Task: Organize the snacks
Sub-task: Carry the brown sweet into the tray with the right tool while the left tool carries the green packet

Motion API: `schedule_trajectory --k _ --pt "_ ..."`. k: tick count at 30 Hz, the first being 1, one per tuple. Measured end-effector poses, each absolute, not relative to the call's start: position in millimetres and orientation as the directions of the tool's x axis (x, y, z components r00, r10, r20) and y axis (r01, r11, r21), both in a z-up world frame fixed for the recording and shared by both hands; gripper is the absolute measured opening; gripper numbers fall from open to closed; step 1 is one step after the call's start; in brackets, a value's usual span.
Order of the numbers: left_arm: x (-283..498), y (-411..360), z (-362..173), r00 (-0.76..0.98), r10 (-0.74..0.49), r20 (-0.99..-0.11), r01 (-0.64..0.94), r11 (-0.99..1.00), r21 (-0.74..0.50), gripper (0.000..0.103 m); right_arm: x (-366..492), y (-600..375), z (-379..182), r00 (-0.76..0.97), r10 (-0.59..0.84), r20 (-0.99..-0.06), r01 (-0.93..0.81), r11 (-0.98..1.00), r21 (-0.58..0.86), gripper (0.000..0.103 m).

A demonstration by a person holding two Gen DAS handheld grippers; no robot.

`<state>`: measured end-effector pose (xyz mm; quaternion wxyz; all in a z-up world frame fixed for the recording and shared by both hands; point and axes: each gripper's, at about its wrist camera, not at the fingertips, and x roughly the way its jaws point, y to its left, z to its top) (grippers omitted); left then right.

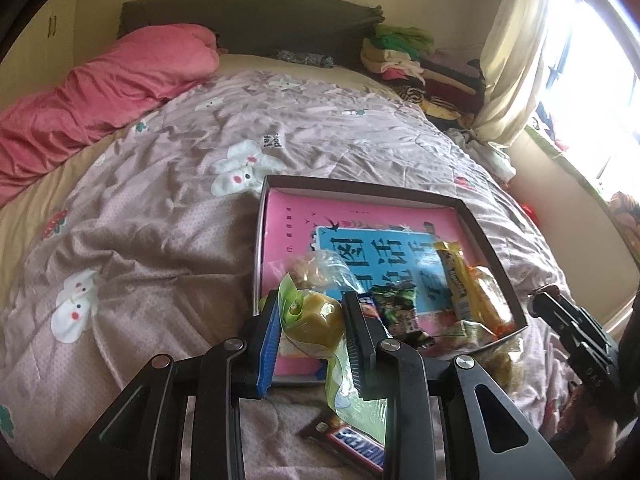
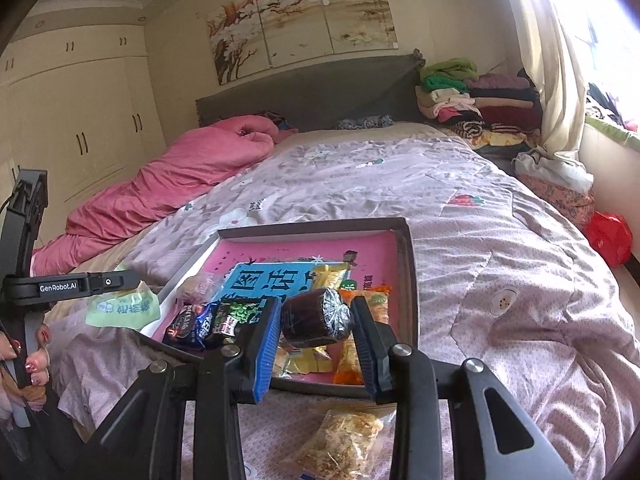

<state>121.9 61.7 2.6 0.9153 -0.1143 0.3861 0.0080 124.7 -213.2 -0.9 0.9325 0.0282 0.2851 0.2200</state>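
A shallow cardboard box [image 1: 488, 240] with a pink printed lining lies on a quilted bed [image 1: 160, 240], collecting crinkly snack packets. The left gripper [image 1: 310, 318] clamps a green-wrapped pastry [image 1: 316, 320] above its near left corner. The right gripper [image 2: 316, 320] pinches a dark, foil-ended roll [image 2: 316, 318], perhaps a cake, over the near edge. A Snickers bar [image 1: 352, 440] waits outside, nearer.

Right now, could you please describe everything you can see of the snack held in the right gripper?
The dark roll is a short, stubby cylinder in dark brown wrapping, its end toward the camera crimped in shiny silver foil. It lies sideways between the right gripper jaws, pressed by both pads, held above the near end of the box, over the yellow and orange packets there. No label can be read.
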Motion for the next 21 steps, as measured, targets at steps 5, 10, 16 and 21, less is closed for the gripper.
schedule_trajectory --k 5,10,16,21 --pt "126 64 -3 0.706 -0.063 -0.705 -0.110 0.974 -0.197 0.031 128 -213 -5 0.735 0.419 -0.533 -0.381 0.906 0.186 0.036" --pt "131 69 -10 0.719 -0.054 -0.693 -0.116 0.973 -0.197 0.031 130 -210 -7 0.734 0.413 -0.540 -0.379 0.908 0.180 0.036" --pt "139 72 -20 0.718 -0.057 -0.694 -0.122 0.971 -0.206 0.031 132 -204 -10 0.731 0.411 -0.545 -0.385 0.907 0.167 0.036" --pt "141 70 -25 0.715 -0.060 -0.696 -0.117 0.972 -0.205 0.031 136 -199 -14 0.724 0.404 -0.559 -0.386 0.909 0.157 0.036"
